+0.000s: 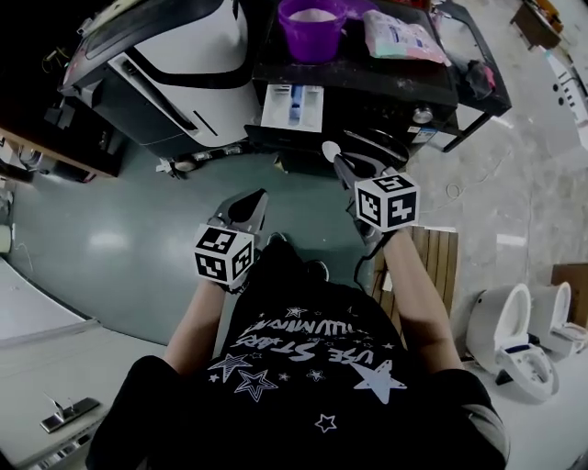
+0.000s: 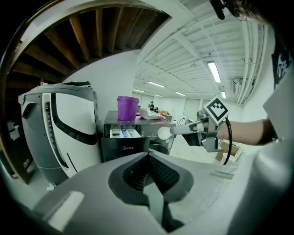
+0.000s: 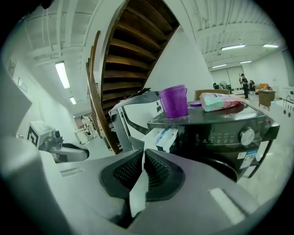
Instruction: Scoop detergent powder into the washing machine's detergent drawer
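Observation:
The dark washing machine (image 1: 367, 78) stands ahead with its white detergent drawer (image 1: 292, 106) pulled out. On its top sit a purple bucket (image 1: 312, 27) of powder and a detergent bag (image 1: 400, 37). My right gripper (image 1: 347, 170) is shut on the handle of a white spoon (image 1: 331, 150), which hangs in the air short of the drawer. In the right gripper view the spoon handle (image 3: 137, 195) is clamped between the jaws, with the drawer (image 3: 161, 137) just beyond. My left gripper (image 1: 255, 200) is shut and empty, lower left of the machine. From the left gripper view the spoon (image 2: 164, 132) shows at the right.
A large white appliance (image 1: 175, 64) stands left of the washer. A wooden pallet (image 1: 436, 257) and two toilets (image 1: 510, 340) are on the floor at the right. A wooden staircase (image 3: 133, 55) rises behind. Green floor (image 1: 119, 248) lies before the machines.

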`<action>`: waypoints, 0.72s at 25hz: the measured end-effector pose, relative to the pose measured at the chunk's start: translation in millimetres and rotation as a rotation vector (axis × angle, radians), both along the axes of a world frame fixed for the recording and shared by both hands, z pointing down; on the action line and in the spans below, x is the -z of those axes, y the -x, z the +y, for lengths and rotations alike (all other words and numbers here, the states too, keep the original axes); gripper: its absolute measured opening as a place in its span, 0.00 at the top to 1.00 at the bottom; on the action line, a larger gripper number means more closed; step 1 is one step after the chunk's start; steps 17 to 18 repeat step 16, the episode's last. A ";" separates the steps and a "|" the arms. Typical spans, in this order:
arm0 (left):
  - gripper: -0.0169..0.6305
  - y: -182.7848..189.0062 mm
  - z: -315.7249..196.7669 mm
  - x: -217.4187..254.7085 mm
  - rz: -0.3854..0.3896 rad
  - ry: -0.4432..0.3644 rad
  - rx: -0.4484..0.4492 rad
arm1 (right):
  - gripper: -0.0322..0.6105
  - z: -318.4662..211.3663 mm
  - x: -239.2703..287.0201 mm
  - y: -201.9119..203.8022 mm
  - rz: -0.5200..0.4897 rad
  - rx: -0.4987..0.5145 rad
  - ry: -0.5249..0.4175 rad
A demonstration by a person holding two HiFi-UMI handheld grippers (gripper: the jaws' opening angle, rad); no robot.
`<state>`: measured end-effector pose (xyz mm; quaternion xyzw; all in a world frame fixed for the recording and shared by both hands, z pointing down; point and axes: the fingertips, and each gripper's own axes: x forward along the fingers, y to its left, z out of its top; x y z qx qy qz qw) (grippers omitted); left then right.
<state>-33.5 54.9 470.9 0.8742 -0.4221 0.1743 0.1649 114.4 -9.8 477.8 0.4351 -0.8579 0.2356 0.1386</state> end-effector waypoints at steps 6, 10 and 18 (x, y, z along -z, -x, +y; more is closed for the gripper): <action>0.97 -3.0 18.5 -9.6 -0.008 0.026 -0.063 | 0.89 28.1 -7.7 -3.1 0.020 -0.041 0.016; 0.97 3.6 22.8 1.4 0.011 0.006 -0.096 | 0.89 41.9 -3.2 4.0 0.026 -0.075 0.024; 0.97 52.1 37.3 12.7 0.014 -0.011 -0.095 | 0.89 60.9 11.4 40.5 0.021 -0.104 0.011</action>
